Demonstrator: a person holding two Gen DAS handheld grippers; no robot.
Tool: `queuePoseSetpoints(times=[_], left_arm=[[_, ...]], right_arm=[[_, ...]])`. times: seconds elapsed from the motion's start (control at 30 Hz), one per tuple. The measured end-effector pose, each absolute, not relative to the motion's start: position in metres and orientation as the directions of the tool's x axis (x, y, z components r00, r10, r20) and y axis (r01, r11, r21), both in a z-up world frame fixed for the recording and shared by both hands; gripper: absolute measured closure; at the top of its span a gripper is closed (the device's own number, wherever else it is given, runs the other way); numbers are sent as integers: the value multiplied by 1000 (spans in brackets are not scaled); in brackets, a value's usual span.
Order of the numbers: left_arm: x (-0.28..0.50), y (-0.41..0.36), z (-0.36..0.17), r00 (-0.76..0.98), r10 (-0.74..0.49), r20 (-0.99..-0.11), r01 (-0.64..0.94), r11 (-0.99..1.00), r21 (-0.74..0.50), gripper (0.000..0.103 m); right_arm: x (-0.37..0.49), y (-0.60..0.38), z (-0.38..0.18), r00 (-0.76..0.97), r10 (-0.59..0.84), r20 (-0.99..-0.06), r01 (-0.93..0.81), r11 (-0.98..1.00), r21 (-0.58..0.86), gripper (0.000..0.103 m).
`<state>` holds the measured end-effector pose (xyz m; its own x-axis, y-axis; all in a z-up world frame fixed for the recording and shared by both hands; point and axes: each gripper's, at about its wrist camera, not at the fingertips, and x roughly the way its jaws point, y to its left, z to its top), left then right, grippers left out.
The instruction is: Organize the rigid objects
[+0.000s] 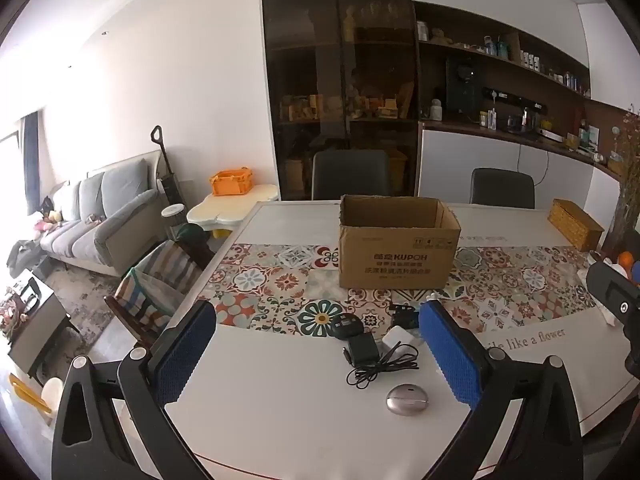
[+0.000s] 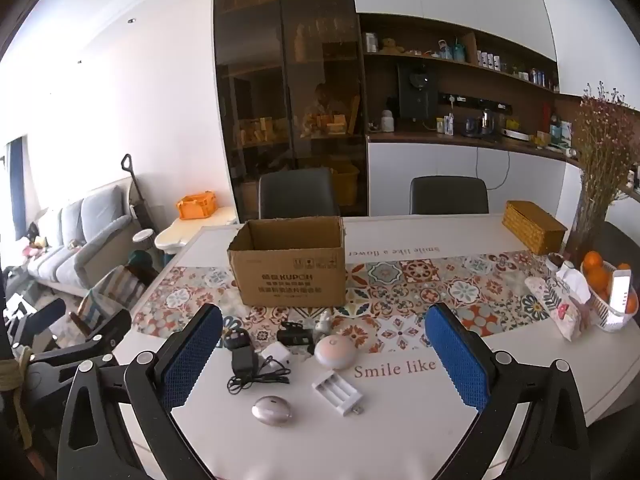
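A white bench [image 2: 400, 420] with a band of patterned tile print across its middle stands in a living and dining room, with a dark glass cabinet [image 2: 288, 92] behind it and a grey sofa [image 1: 92, 216] off to one side. An open cardboard box [image 2: 290, 264] sits upright on the tile band, and everything else is placed from it. Just in front of the box lies a small cluster: a black adapter with its coiled cable [image 2: 248, 368], a white plug [image 2: 276, 354], a small black device [image 2: 294, 334], and a round pinkish puck [image 2: 334, 352]. Nearer the camera than these lie a white battery charger [image 2: 338, 392] and a silver oval case [image 2: 272, 410]. Well to the side of the box are a woven basket [image 2: 534, 226] and a bowl of oranges [image 2: 600, 280]. The left gripper [image 1: 316, 354] and the right gripper [image 2: 324, 362] both hover above the bench on the near side of the box, jaws spread wide and holding nothing.
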<state>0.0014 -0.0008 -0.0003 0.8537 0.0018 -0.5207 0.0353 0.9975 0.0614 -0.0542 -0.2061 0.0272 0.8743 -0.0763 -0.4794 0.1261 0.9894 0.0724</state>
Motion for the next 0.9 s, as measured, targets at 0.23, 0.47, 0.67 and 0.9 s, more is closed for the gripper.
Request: queuePoseSetpoints(times=[0.23, 0.47, 0.67, 0.9], left_arm=[[-11, -8, 3, 885, 16, -465, 22, 997, 76, 0], [-12, -5, 4, 886, -12, -464, 42, 998, 54, 0], [-11, -5, 7, 885, -4, -466, 34, 998, 55, 0], [-12, -2, 8, 884, -3, -467, 34, 998, 58, 0]], right_arm=[[-54, -209, 26, 875, -67, -479, 123, 989, 87, 1], [-57, -209, 26, 874, -68, -481, 125, 988, 89, 1], [-57, -212, 26, 874, -63, -482, 126, 987, 100, 1], [-56, -211, 27, 875, -63, -479, 126, 987, 100, 1]])
